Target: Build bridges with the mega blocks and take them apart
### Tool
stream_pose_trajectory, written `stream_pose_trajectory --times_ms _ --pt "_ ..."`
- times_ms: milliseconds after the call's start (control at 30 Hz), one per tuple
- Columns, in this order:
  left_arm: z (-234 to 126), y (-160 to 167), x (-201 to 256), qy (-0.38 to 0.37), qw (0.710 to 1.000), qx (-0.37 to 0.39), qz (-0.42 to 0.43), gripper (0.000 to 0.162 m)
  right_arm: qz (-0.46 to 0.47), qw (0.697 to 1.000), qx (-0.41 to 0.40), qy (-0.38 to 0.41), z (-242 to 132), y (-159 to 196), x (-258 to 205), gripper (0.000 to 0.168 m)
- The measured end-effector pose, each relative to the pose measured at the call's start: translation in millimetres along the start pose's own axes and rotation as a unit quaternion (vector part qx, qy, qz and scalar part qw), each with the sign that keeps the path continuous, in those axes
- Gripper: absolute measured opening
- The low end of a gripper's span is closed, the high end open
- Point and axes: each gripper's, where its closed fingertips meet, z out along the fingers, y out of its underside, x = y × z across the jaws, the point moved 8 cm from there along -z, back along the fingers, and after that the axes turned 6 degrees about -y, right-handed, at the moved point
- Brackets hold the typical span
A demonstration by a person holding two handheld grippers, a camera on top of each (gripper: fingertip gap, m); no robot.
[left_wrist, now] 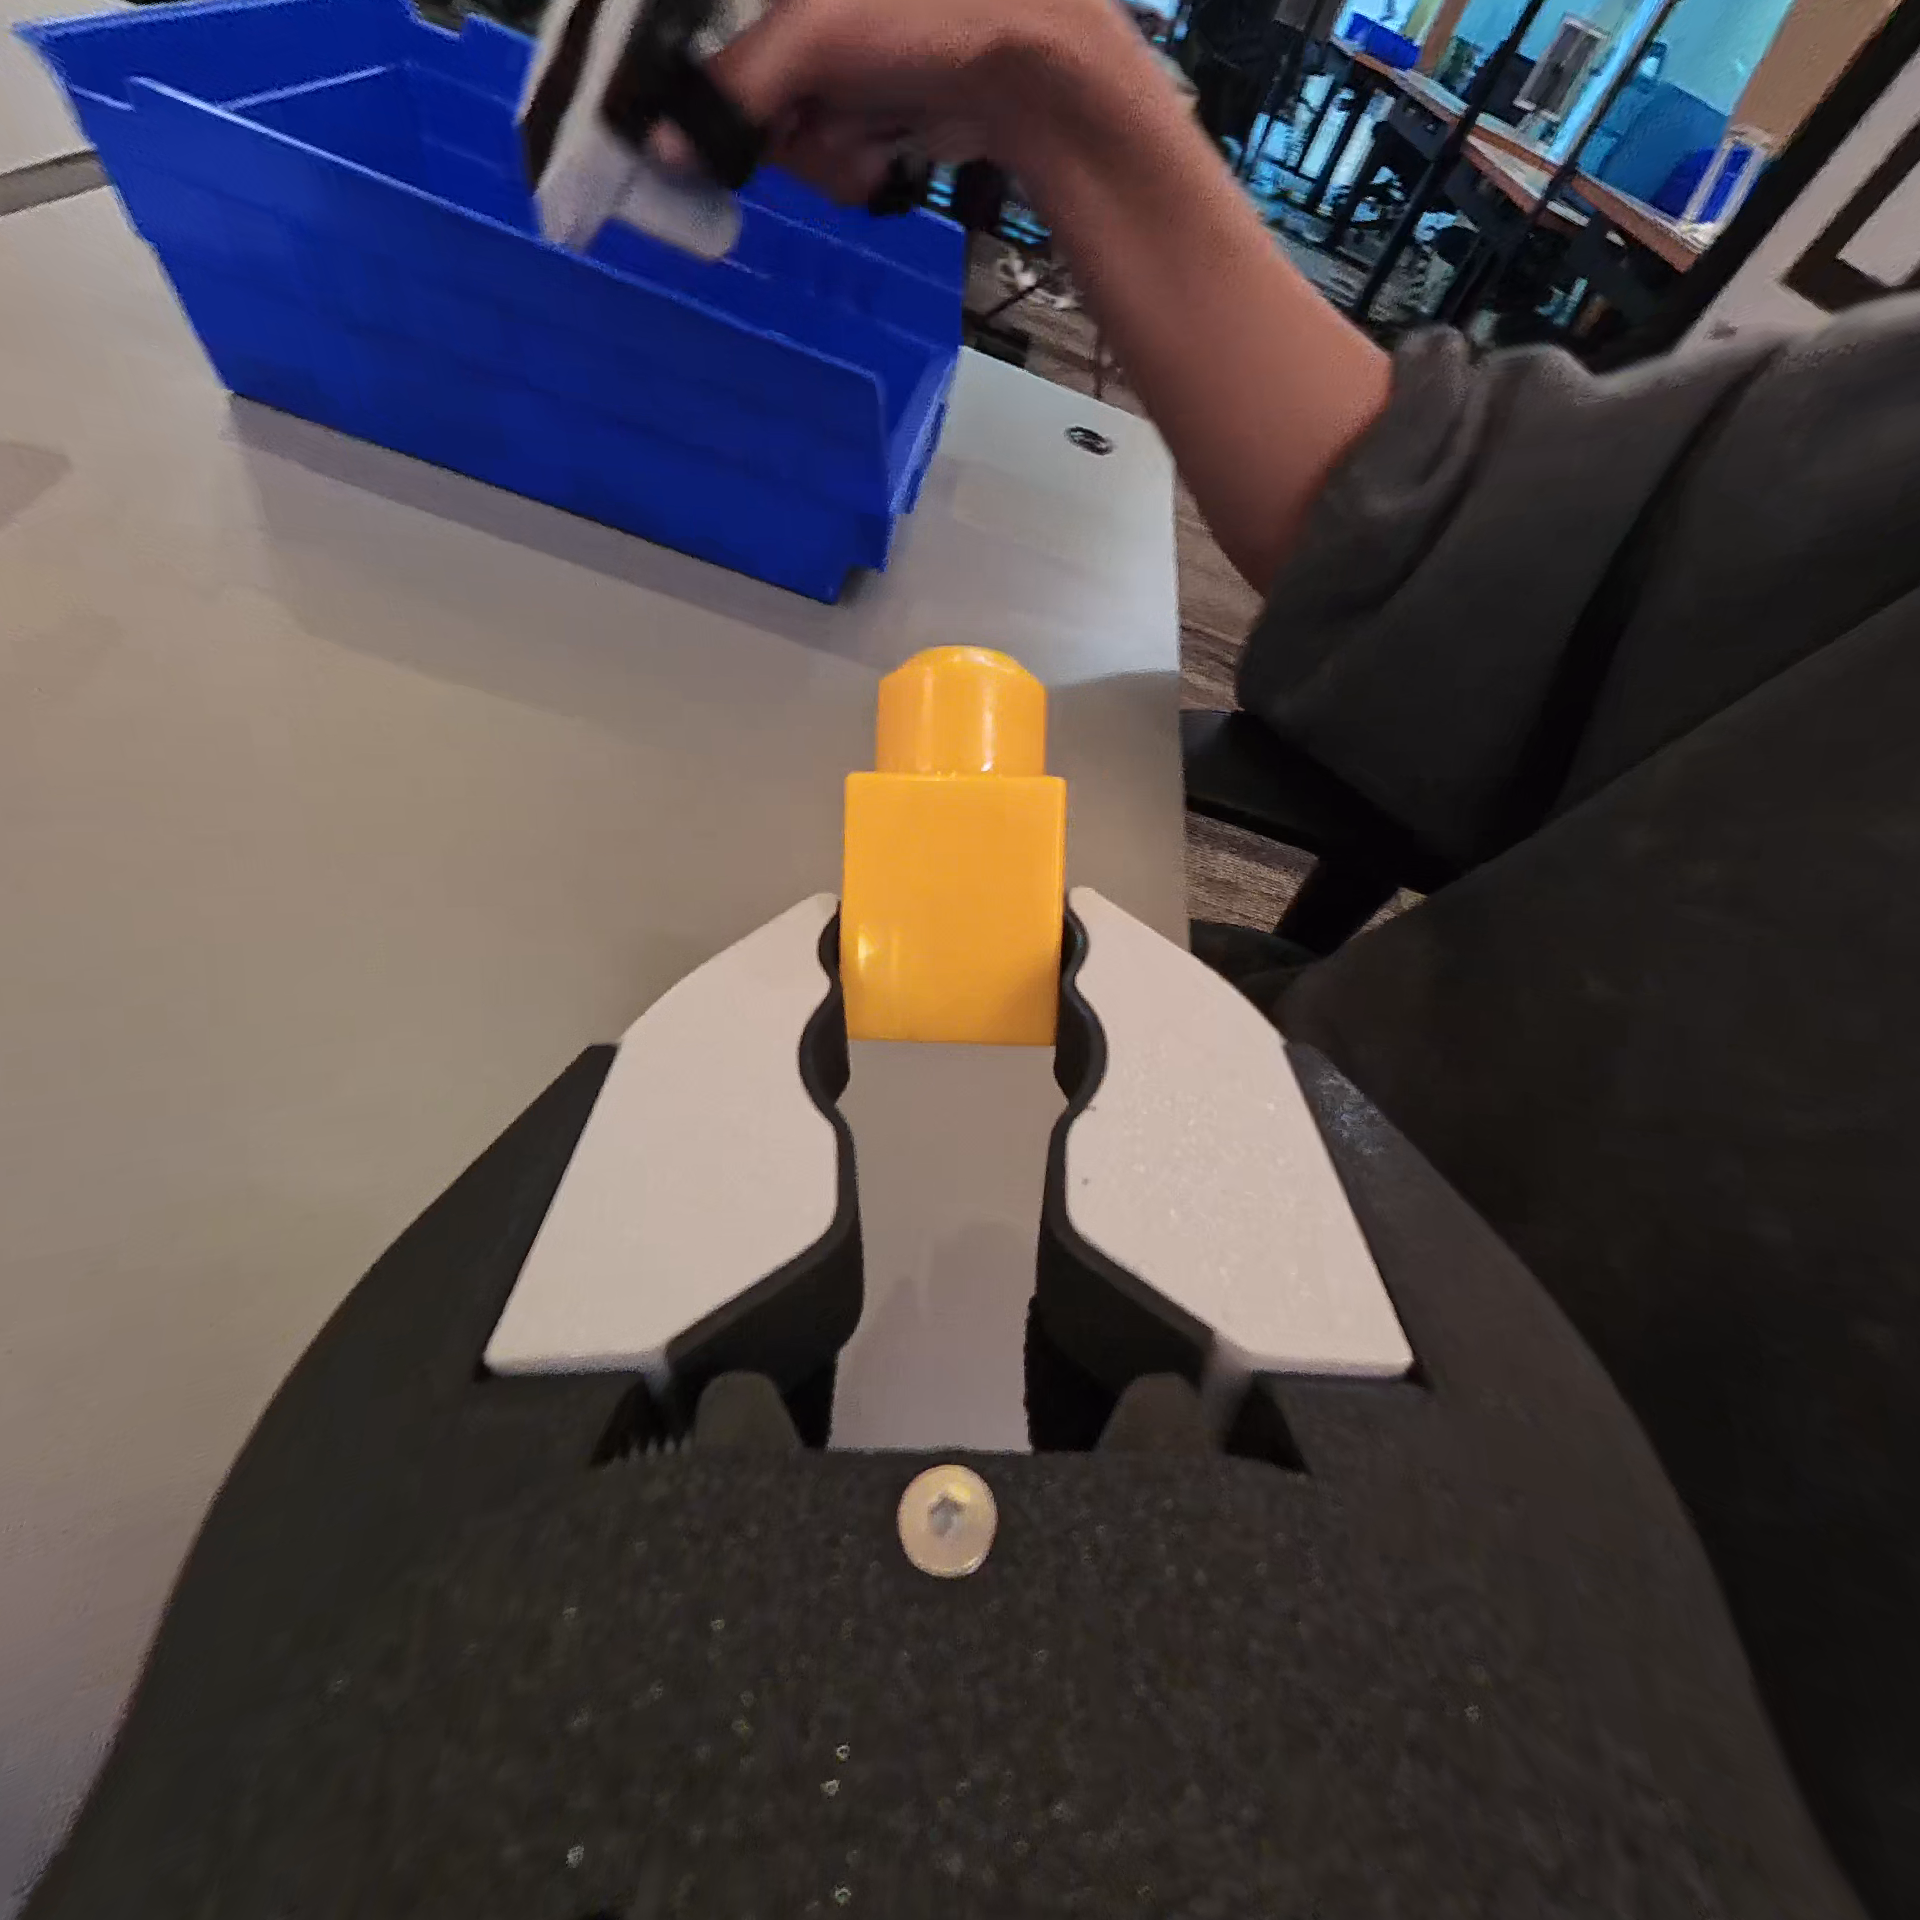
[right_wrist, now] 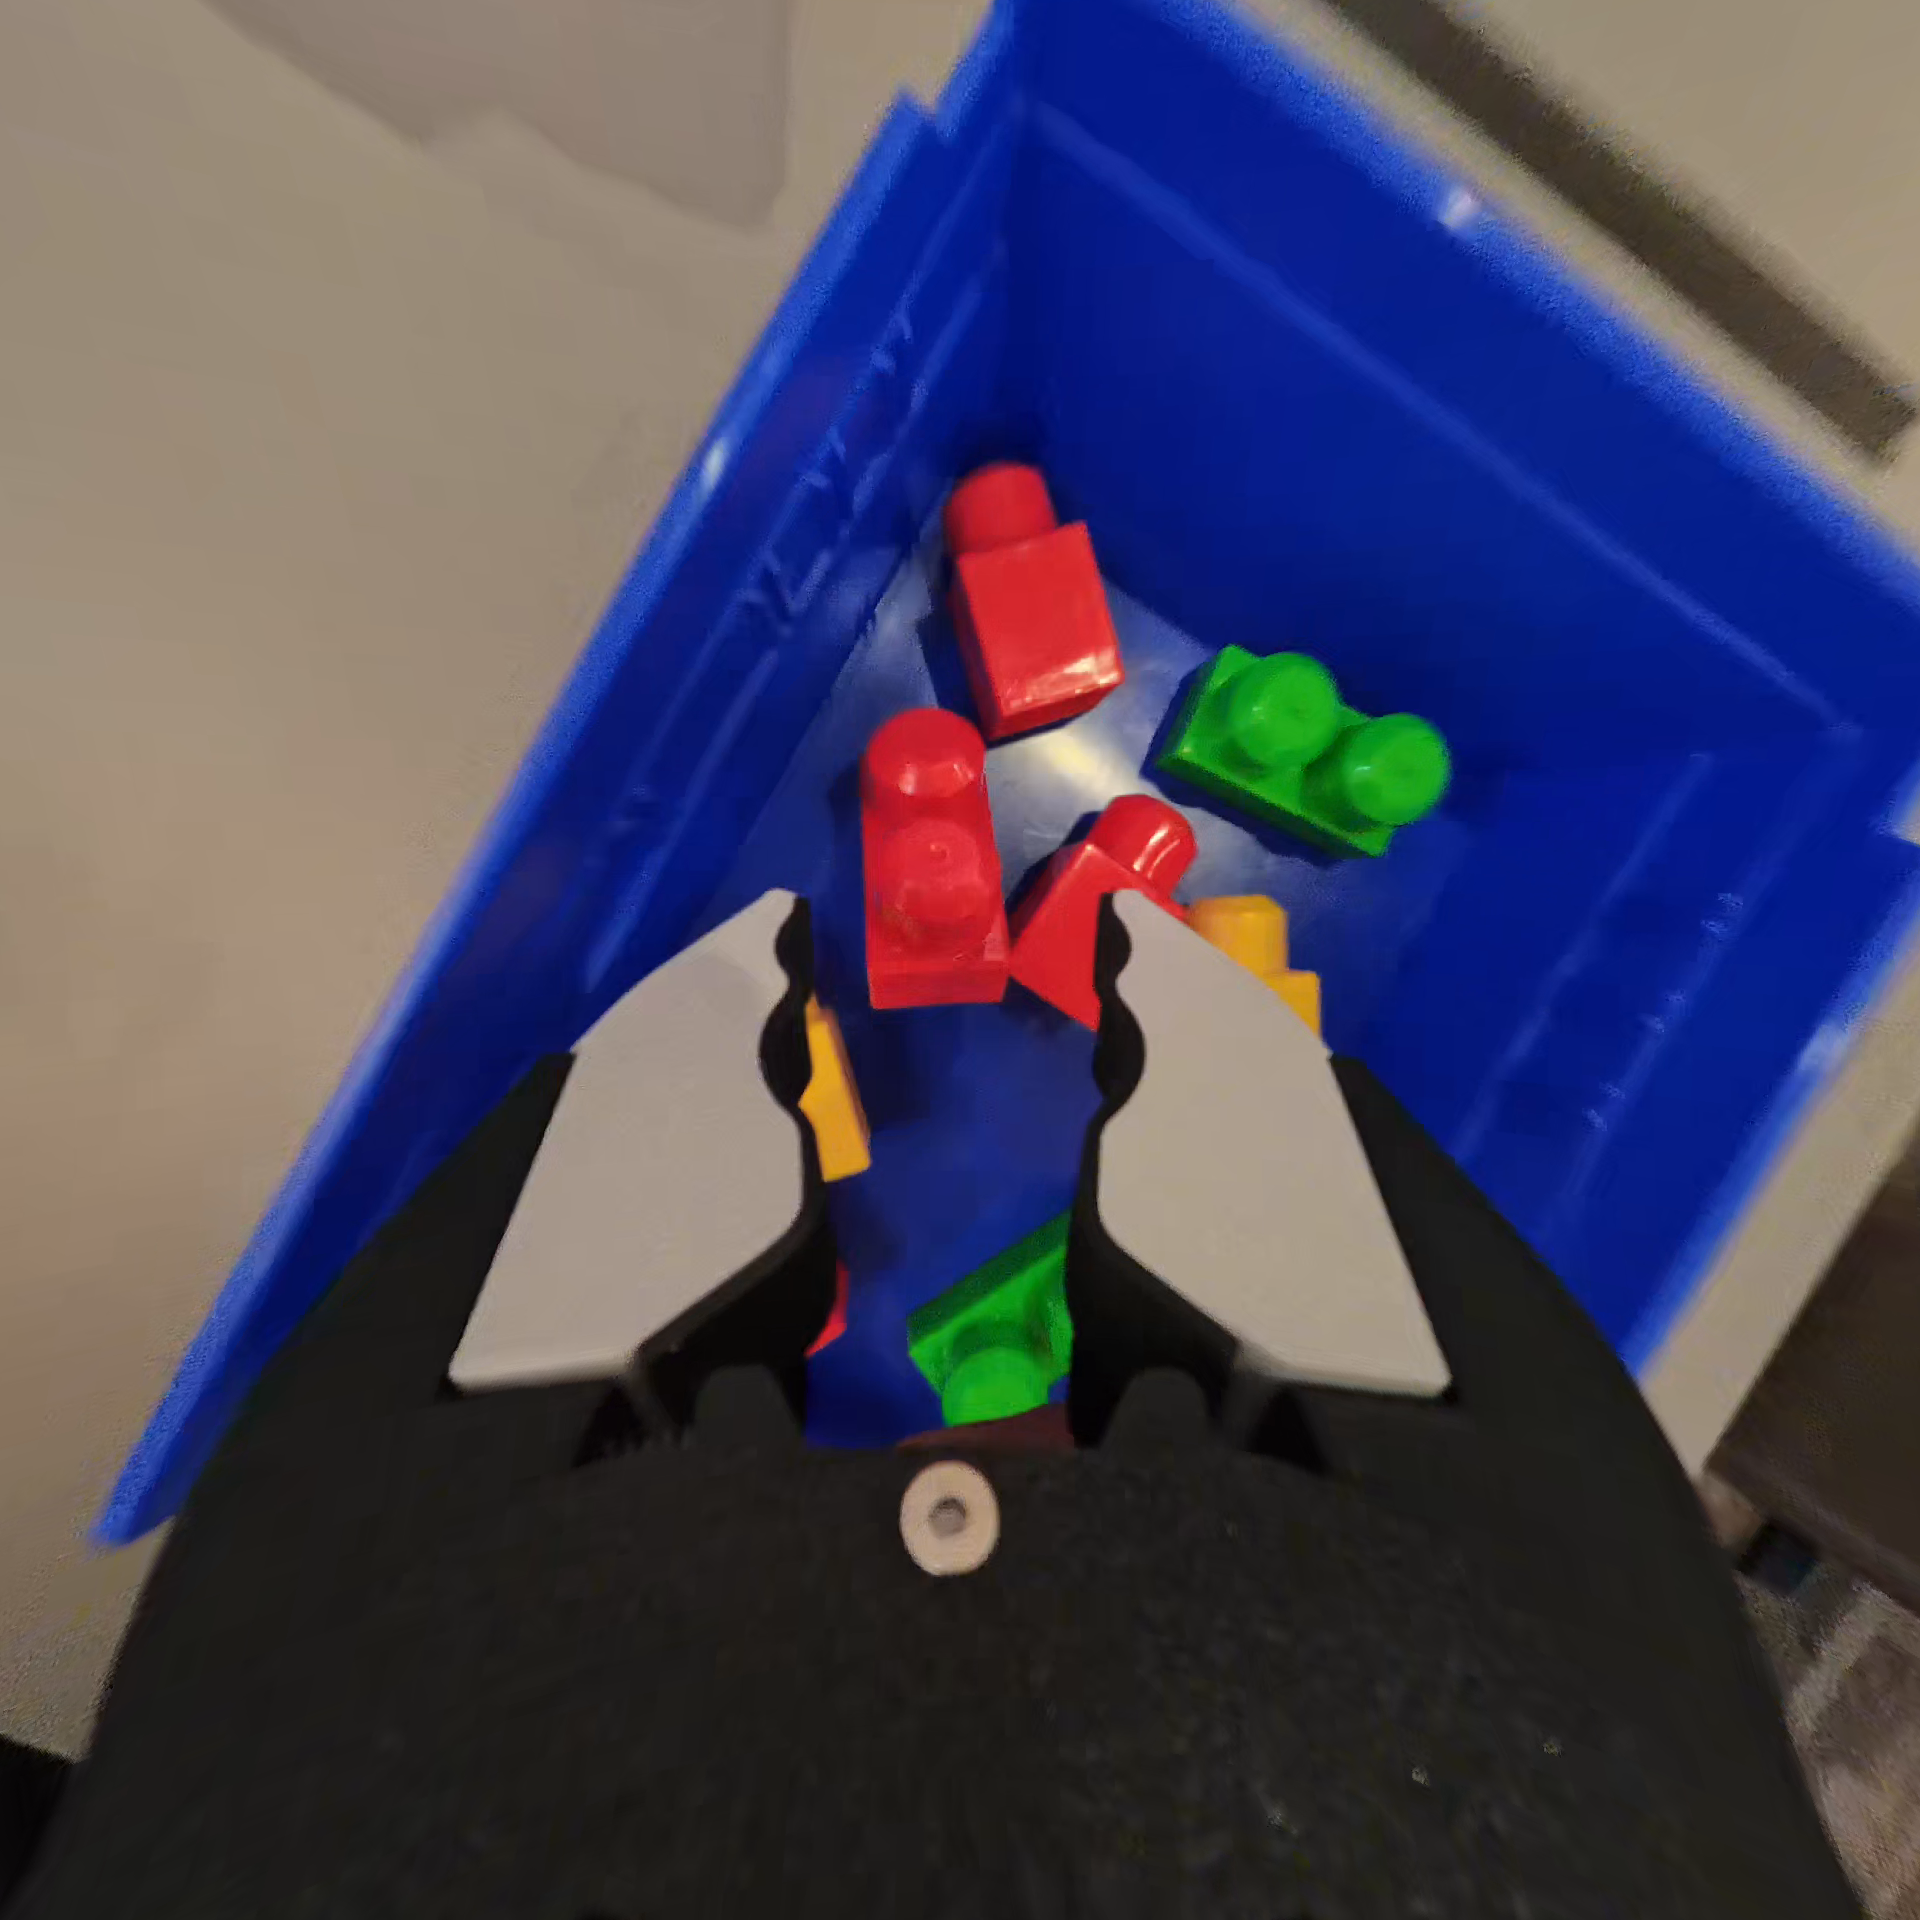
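Left wrist view shows the left gripper (left_wrist: 951, 935) clamped on a yellow single-stud block (left_wrist: 954, 883), the two grey fingers pressing its lower sides while its round stud points away from the camera, over a pale grey table (left_wrist: 312, 779). Farther back on that table stands a blue bin (left_wrist: 582, 343), and above its near rim a person's hand (left_wrist: 914, 104) holds the right gripper (left_wrist: 634, 197), blurred, tipped down toward the bin's inside. In the right wrist view the right gripper (right_wrist: 951, 935) hangs over the open bin (right_wrist: 1558, 520) with its fingers spread apart and nothing between them. On the bin floor lie loose blocks: a red single-stud block (right_wrist: 1029, 613) near the far corner, a red two-stud block (right_wrist: 930, 873) just ahead of the fingertips, another red block (right_wrist: 1101, 894) touching it and partly behind the right finger, a green two-stud block (right_wrist: 1299, 748) off to the right, yellow blocks (right_wrist: 1262, 945) partly hidden by the fingers, and a second green block (right_wrist: 997, 1330) close to the gripper's body
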Motion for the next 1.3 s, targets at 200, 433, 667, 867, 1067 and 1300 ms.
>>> stream_pose_trajectory --times_ms 200,433,667,867,1067,1300 --pt "8.9 6.9 -22.6 -0.066 0.996 -0.023 -0.049 0.036 -0.011 0.967 0.251 -0.045 -71.1 32.5 -89.6 0.046" --pt "35.8 3.4 -46.4 -0.176 0.978 -0.108 -0.022 0.036 -0.043 0.942 0.286 -0.171 -38.2 81.1 -201.9 0.044" --pt "80.9 6.8 -77.9 -0.257 0.932 -0.256 -0.013 0.036 -0.053 0.949 0.253 -0.181 -22.4 83.4 -213.9 0.044" --pt "98.3 18.4 -89.2 -0.263 0.927 -0.265 -0.044 0.036 -0.057 0.955 0.239 -0.166 -17.6 86.7 -212.5 0.044" --pt "79.8 22.0 -67.5 -0.244 0.942 -0.223 -0.061 0.062 -0.036 0.969 0.211 -0.12 8.1 83.9 -226.6 0.057" --pt "-1.5 59.3 6.0 -0.249 0.96 -0.059 -0.112 0.057 -0.035 0.977 0.199 -0.063 56.7 40.4 -258.8 0.071"
